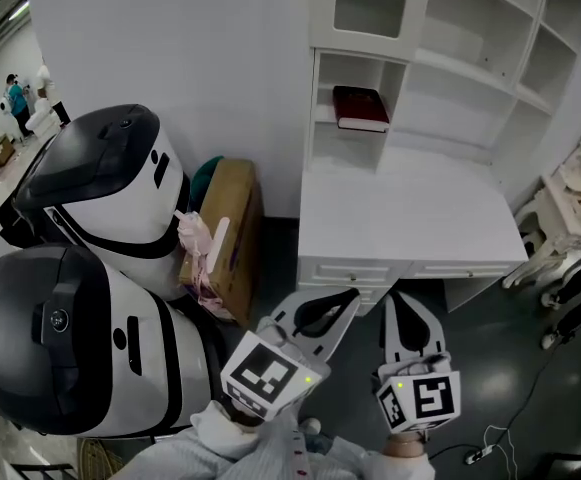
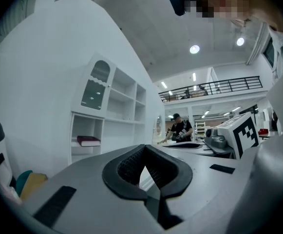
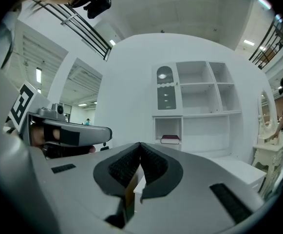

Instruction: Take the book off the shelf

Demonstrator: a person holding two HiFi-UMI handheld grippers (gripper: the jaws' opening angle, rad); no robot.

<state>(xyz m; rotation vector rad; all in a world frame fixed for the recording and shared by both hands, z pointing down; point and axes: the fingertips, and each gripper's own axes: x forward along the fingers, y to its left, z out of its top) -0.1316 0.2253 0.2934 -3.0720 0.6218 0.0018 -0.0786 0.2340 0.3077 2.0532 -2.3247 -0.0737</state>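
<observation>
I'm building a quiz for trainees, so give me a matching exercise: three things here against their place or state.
Things: 1 book; 2 cardboard box; 3 left gripper.
Descriptions: A jaws together, nothing held; B lying flat in a shelf compartment; C on the floor beside the desk.
Pairs: 1-B, 2-C, 3-A.

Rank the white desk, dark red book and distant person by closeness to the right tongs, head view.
1. White desk, just ahead of the right tongs.
2. Dark red book, in the shelf cubby beyond.
3. Distant person, far upper left.
</observation>
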